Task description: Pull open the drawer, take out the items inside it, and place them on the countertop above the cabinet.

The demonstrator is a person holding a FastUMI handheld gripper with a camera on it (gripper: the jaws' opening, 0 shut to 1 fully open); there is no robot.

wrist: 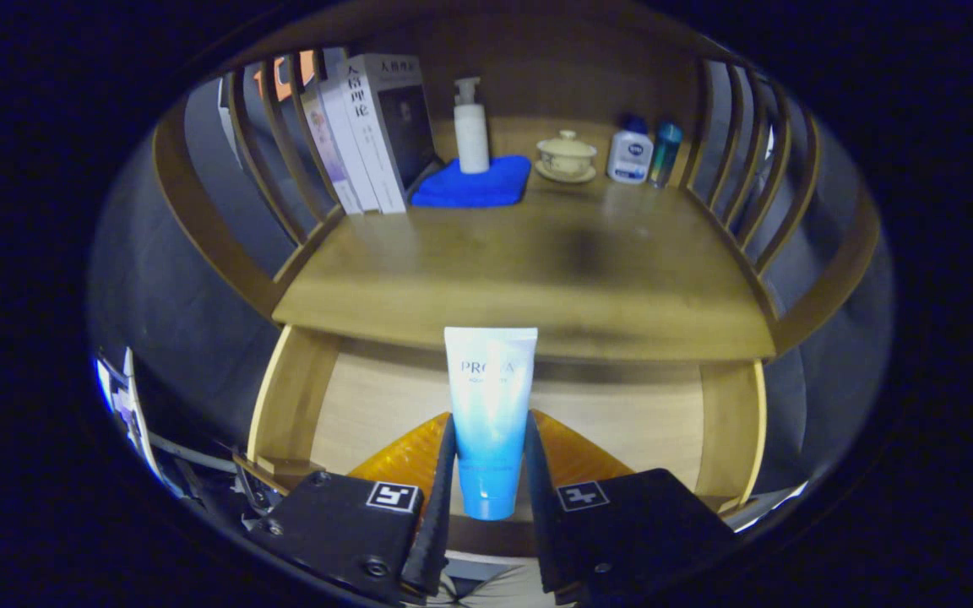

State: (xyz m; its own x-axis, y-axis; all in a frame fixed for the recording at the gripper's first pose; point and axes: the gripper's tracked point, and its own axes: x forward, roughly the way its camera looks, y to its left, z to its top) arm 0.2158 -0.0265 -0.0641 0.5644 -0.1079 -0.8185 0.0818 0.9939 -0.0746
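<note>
Books [368,135]: about four, upright, count uncertain
Pump bottle [470,127]: one
Blue cloth [474,184]: one
Lidded cup on saucer [566,157]: one
Small bottles [630,152]: two
Tube [489,418]: one, clamped between the gripper [488,473] fingers

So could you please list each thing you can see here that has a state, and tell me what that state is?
Gripper: shut on the tube, one finger on each side.
Tube: held upright between the fingers, cap end down, lifted in front of the countertop.
Drawer: open below the countertop.
Countertop: front part bare.
Pump bottle: upright on the blue cloth.
Lidded cup: lid on, on its saucer.
Books: standing, leaning.
</note>
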